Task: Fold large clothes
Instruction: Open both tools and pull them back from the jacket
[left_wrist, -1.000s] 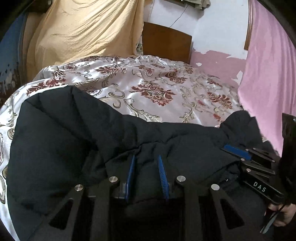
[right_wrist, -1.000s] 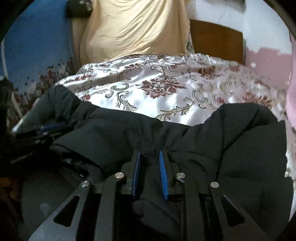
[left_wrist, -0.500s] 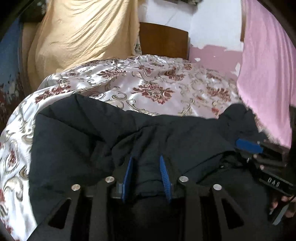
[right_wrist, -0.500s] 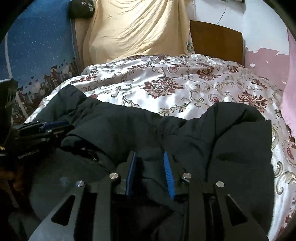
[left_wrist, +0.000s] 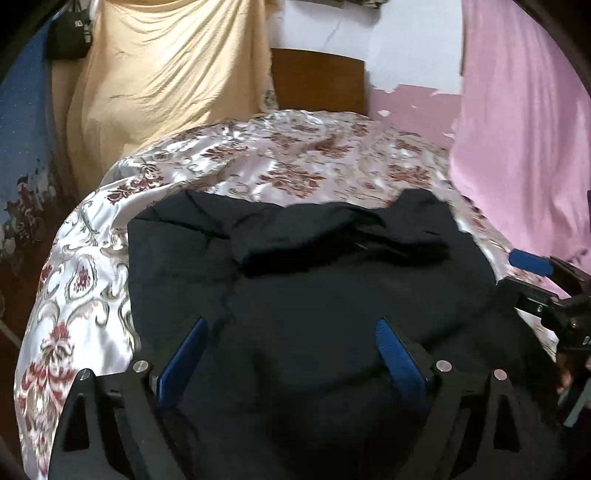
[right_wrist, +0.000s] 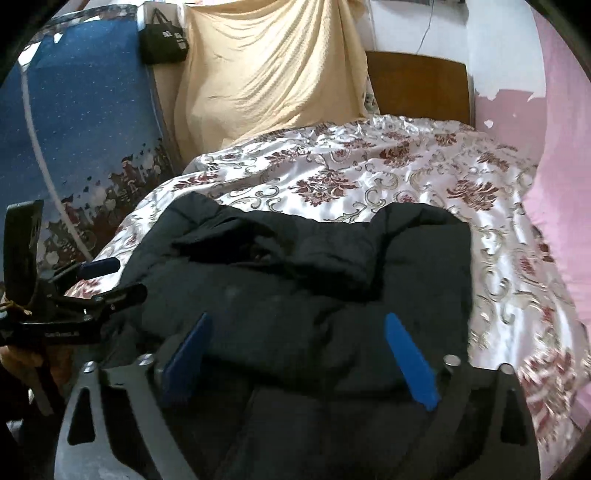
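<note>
A large black padded jacket (left_wrist: 314, 280) lies folded over on the floral satin bedspread (left_wrist: 280, 162), with a bunched ridge across its far part. My left gripper (left_wrist: 291, 332) hovers above its near half, jaws opening wide, blue pads clear of the cloth. In the right wrist view the same jacket (right_wrist: 317, 273) fills the middle, and my right gripper (right_wrist: 297, 328) hangs over it with jaws opening, nothing pinched between them. Each gripper shows at the edge of the other's view: the right gripper (left_wrist: 532, 266) at right, the left gripper (right_wrist: 99, 277) at left.
A wooden headboard (left_wrist: 317, 81) stands at the far end of the bed. A yellow cloth (right_wrist: 273, 70) hangs at the back, a pink curtain (left_wrist: 517, 129) on the right, a blue patterned wall (right_wrist: 81, 122) on the left. Bare bedspread (right_wrist: 406, 177) stretches beyond the jacket.
Both grippers let go of the jacket's fabric, spread their jaws wide and pulled back and up. The released cloth now lies flat on the bed.
</note>
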